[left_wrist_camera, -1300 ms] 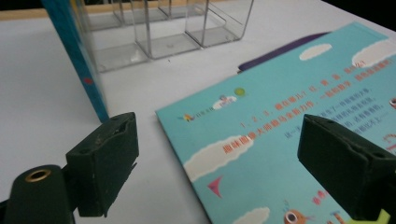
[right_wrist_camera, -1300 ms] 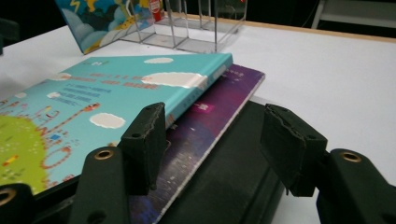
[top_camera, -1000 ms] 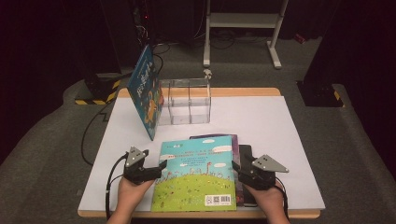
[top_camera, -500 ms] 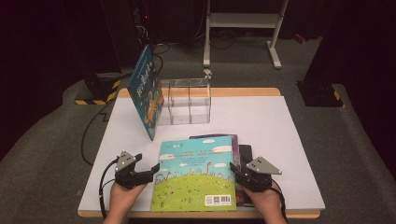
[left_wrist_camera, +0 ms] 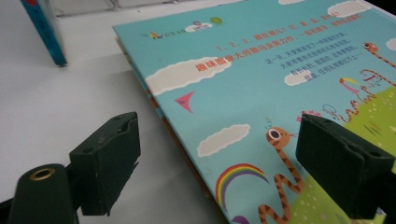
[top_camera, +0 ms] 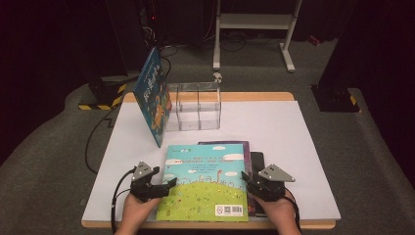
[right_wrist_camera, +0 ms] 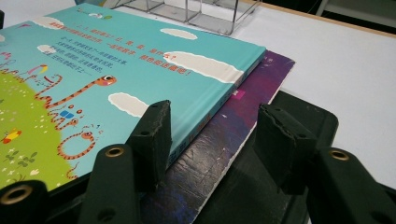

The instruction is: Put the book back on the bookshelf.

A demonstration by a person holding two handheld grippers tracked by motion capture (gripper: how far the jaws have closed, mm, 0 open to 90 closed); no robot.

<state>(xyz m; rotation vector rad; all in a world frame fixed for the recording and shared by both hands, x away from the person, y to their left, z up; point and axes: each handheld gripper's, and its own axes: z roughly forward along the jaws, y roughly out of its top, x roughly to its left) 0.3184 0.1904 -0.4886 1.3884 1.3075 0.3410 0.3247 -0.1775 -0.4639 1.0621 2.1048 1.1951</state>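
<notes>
Two claws, one picture book (top_camera: 205,183). Book: turquoise cover, flat on top of a purple book (top_camera: 247,161) and a black book (top_camera: 257,159), near edge of the white surface (top_camera: 293,127), long axis running away from me. My left claw (top_camera: 169,185): jaws apart, astride the book's left edge, nothing pinched. My right claw (top_camera: 246,182): jaws have just been closing, astride the right edges of the stack, pads not pressing. Book lies between both, equally near. Beyond: clear divider box (top_camera: 198,105), blue book (top_camera: 152,95) leaning against it.
</notes>
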